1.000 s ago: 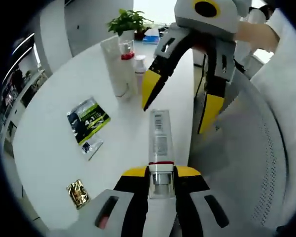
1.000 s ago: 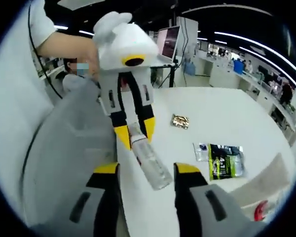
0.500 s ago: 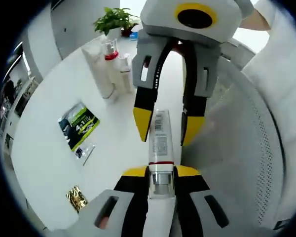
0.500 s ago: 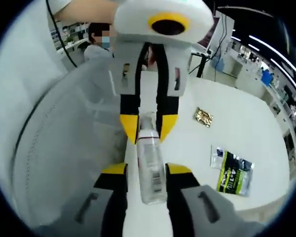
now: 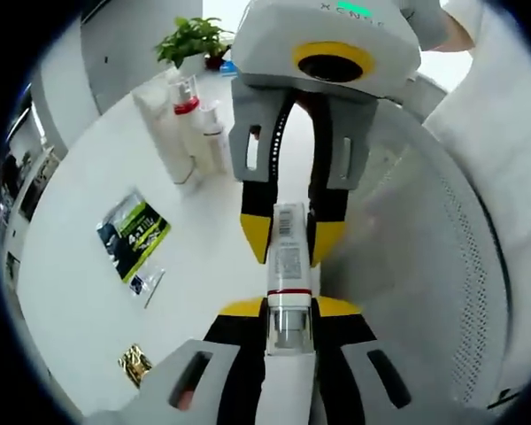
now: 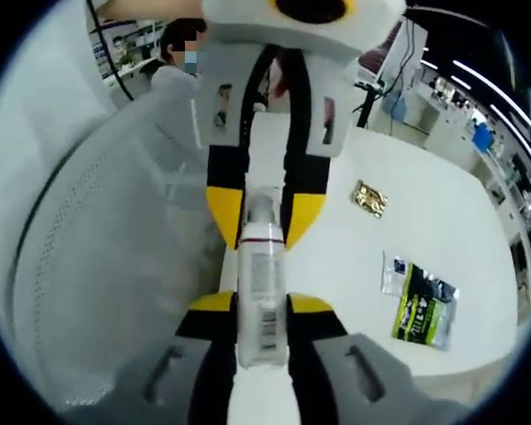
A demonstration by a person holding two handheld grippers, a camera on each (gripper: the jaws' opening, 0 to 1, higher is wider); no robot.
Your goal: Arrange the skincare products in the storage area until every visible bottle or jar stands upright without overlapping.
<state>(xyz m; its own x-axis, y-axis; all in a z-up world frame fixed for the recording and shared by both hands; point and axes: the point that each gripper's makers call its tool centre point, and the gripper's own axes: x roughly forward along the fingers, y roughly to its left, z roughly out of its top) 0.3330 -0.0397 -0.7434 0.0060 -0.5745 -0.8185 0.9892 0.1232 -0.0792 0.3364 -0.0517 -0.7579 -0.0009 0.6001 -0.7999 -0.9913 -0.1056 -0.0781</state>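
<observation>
A clear bottle (image 5: 288, 257) with a printed label and a red band lies level in the air above the edge of the white table (image 5: 80, 292). My left gripper (image 5: 289, 308) is shut on its cap end. My right gripper (image 5: 291, 239) comes in from the far side, its yellow tips pressed on the bottle's base end. In the right gripper view, the same bottle (image 6: 261, 266) runs from my right gripper (image 6: 261, 304) up to the left gripper (image 6: 263, 215). A white tube (image 5: 159, 124), a red-collared pump bottle (image 5: 188, 102) and a small white bottle (image 5: 214, 133) stand upright together at the far end of the table.
A green sachet (image 5: 128, 235) and a gold sachet (image 5: 134, 365) lie flat on the table; both also show as green sachet (image 6: 425, 305) and gold sachet (image 6: 370, 198). A potted plant (image 5: 190, 40) stands behind the bottles. A grey perforated curved surface (image 5: 425, 221) borders the table.
My right gripper came in toward the left one and its jaws narrowed onto the bottle's base end. The left gripper kept its hold on the cap end.
</observation>
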